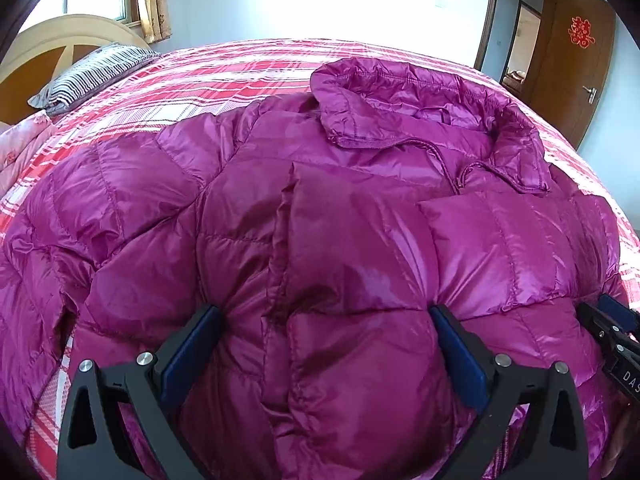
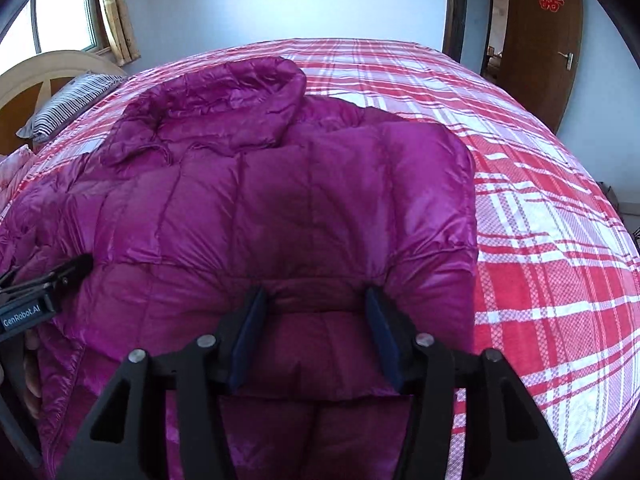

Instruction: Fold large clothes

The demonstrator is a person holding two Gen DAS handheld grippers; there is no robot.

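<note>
A: What are the two grabbers doing?

B: The left gripper [image 1: 326, 312] has its fingers spread wide, pressed into the puffy jacket [image 1: 320, 220]. The right gripper [image 2: 316, 294] squeezes a fold of the jacket [image 2: 280, 200] near its bottom edge.

A: What is the jacket like?

B: Purple, shiny and soft, sewn into fat squares. Its hood [image 2: 224, 96] lies at the far end.

A: Where is it?

B: On a bed [image 2: 540, 240] with a red and white checked sheet. A stripy pillow [image 1: 96, 72] sits by the wooden headboard [image 1: 40, 48]. A brown door [image 2: 540, 40] stands past the bed.
</note>
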